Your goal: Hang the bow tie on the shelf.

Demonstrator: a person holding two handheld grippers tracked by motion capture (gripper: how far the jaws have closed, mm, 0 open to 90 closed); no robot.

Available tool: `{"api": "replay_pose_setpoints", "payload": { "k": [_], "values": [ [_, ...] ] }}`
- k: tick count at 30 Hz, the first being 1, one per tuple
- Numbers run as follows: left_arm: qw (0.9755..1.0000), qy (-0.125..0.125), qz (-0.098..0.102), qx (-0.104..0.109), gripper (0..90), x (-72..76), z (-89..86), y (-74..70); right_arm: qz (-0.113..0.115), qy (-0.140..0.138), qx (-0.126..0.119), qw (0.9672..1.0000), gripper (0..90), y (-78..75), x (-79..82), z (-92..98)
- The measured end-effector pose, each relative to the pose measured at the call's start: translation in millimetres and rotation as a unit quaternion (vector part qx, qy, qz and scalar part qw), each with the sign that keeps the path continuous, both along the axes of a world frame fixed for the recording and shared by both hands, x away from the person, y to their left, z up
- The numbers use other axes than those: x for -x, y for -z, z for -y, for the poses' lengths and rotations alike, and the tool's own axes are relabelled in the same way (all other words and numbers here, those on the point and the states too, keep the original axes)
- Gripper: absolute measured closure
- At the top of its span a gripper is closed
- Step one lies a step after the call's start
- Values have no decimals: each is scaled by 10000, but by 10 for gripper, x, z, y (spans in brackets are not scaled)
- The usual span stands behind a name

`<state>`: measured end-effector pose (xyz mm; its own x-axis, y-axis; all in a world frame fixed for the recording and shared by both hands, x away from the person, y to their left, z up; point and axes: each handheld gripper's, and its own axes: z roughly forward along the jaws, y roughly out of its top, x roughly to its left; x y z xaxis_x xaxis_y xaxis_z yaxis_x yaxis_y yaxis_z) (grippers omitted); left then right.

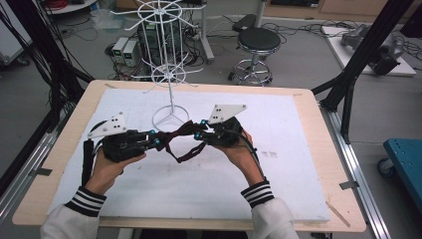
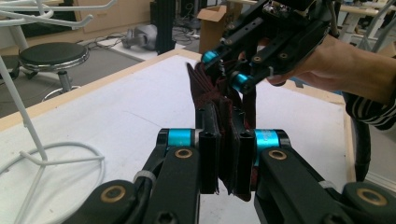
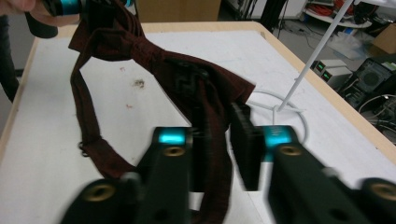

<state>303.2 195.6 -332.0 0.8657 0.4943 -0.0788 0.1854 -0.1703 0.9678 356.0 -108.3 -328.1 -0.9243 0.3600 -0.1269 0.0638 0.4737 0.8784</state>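
A dark red bow tie [image 1: 180, 134] with its strap hangs above the white mat between my two grippers. My left gripper [image 1: 158, 141] is shut on one wing of it; in the left gripper view the jaws [image 2: 227, 158] pinch the folded fabric [image 2: 201, 88] tightly. My right gripper [image 1: 200, 130] is at the other wing. In the right gripper view its jaws [image 3: 224, 144] stand apart: the fabric [image 3: 140, 51] lies against one jaw, with a gap to the other. The strap loops down to the mat. The left gripper [image 3: 79, 7] shows at the top left there.
A white wire display stand [image 1: 169, 74] rises just behind the grippers, its ring base [image 1: 170, 117] on the white mat [image 1: 298, 149]. The wooden table's edge [image 1: 326, 149] frames the mat. A black stool [image 1: 258, 42] and cables sit on the floor beyond.
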Motion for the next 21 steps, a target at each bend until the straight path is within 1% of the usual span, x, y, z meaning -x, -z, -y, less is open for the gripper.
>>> {"api": "replay_pose_setpoints", "payload": {
  "k": [1,2,3,4,5,6,7,8,11,14,16,17,18,21],
  "values": [
    [10000,-4,14,-10,847,-1,-5,-3,8,130,-131,9998,431,9,0,0],
    [10000,-11,32,7,847,-1,-5,-5,-50,166,-220,9996,355,15,-1,0],
    [10000,-17,48,-1,848,1,-6,-9,-86,149,-275,9995,257,18,-3,8],
    [10000,-32,74,-13,848,2,-4,-10,-69,287,-347,9990,80,18,9,9],
    [10000,-17,80,-20,847,0,-4,-9,-98,354,-450,9983,11,25,10,8],
    [10000,-5,75,-25,847,-1,-4,-9,-185,306,-569,9977,6,23,5,21],
    [10000,-24,85,-36,847,-1,-3,-8,-212,320,-636,9972,6,19,10,33],
    [10000,-20,79,-25,847,-2,-2,-8,-146,320,-738,9967,5,12,13,53],
    [9999,-49,96,3,847,-5,-5,-10,-158,341,-867,9955,6,-2,24,106],
    [9998,-77,163,28,847,-6,-19,-25,-170,388,-915,9949,6,-2,49,165],
    [9997,-124,191,98,847,-3,-31,-37,-134,454,-972,9941,6,6,69,221],
    [9996,-132,235,99,847,-8,-44,-49,-125,485,-974,9940,6,7,78,246],
    [9995,-158,248,92,847,-9,-49,-54,-90,563,-1026,9931,6,14,97,296],
    [9991,-227,321,131,847,-15,-66,-77,-15,642,-1124,9916,6,22,147,394]
  ]
}}
